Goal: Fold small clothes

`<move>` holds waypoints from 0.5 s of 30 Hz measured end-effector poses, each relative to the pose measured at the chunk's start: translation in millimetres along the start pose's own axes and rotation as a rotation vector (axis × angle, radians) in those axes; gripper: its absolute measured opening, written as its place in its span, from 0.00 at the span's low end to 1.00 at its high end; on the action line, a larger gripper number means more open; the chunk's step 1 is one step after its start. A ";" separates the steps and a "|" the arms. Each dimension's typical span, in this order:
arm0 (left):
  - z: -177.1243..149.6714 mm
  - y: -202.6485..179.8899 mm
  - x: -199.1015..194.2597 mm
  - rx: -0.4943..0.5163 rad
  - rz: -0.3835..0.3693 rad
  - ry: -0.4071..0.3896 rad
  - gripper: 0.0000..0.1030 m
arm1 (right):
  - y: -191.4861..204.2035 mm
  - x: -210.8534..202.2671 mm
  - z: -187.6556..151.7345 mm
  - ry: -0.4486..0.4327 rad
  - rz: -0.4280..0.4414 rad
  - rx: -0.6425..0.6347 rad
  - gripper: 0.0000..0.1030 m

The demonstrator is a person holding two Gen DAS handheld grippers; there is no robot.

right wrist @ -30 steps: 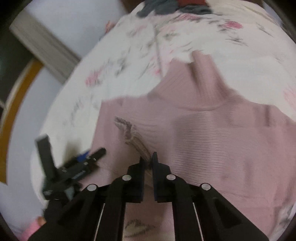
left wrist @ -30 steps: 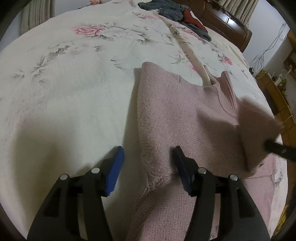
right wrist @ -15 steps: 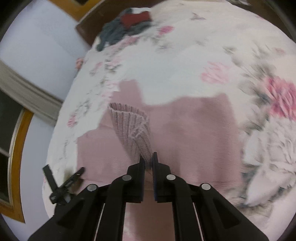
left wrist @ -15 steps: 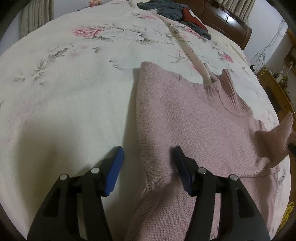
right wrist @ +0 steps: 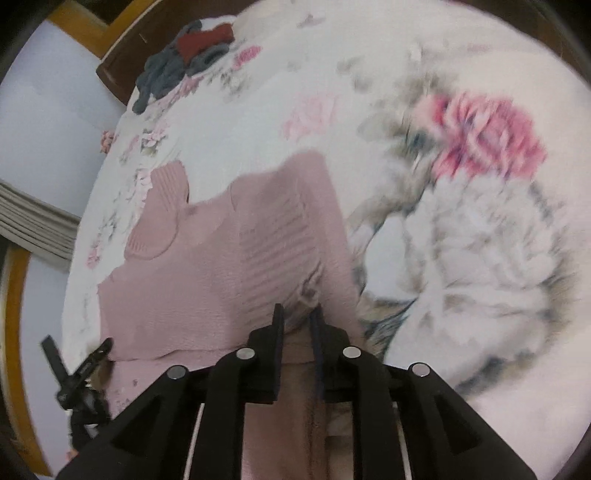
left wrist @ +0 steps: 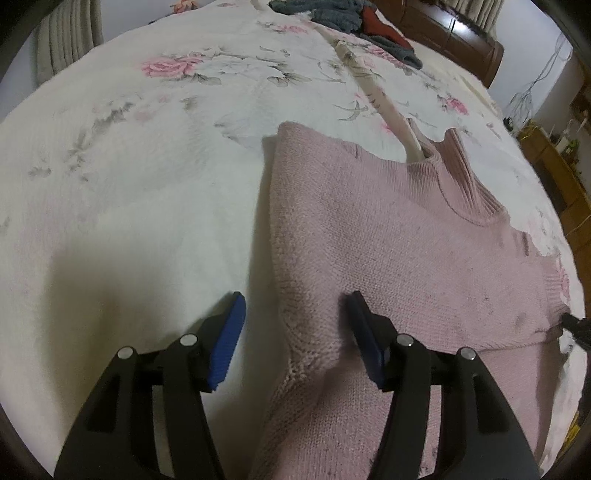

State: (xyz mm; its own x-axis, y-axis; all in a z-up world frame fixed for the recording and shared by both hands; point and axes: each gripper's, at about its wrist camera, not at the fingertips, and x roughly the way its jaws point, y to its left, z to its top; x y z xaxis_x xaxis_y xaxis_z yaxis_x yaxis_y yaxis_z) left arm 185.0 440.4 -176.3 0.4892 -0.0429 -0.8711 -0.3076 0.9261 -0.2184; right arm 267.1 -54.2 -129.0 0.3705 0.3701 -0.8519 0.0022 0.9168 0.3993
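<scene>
You're laying the sleeve (right wrist: 280,236) across the sweater (left wrist: 388,236) on the bed (left wrist: 147,166), right tool (right wrist: 297,314) slightly parted around its cuff, left tool (left wrist: 295,325) released straddling the side edge, so body folds are remaining.

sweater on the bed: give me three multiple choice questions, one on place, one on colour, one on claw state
1. Where is the pile of dark clothes?
A. at the bed's far end
B. on the sweater
C. between the left claw's fingers

2. What colour is the sweater?
A. green
B. pink
C. black

3. How is the left claw?
A. shut on the collar
B. open over the sweater's edge
C. out of view

Key:
1 A: the pile lies far up the bed, by the headboard.
2 B: the sweater is pink knit.
3 B: the left claw has its fingers wide apart.
</scene>
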 end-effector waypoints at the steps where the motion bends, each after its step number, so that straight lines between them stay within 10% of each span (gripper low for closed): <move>1: 2.4 -4.4 -8.0 0.005 0.016 -0.017 0.56 | 3.9 -3.8 2.5 -0.019 -0.013 -0.017 0.16; 7: 10.1 -57.8 -31.5 0.139 -0.036 -0.097 0.61 | 39.3 -7.7 10.0 -0.039 0.049 -0.111 0.18; 15: 3.4 -76.4 9.8 0.187 -0.030 0.001 0.61 | 28.0 30.8 7.9 0.049 -0.019 -0.112 0.16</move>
State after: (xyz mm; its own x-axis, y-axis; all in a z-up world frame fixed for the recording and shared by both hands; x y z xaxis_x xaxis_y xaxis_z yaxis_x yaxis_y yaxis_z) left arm 216.1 370.5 -166.7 0.4953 -0.0722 -0.8657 -0.1357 0.9779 -0.1592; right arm 285.9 -18.3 -141.4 0.3253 0.3567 -0.8757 -0.0956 0.9338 0.3448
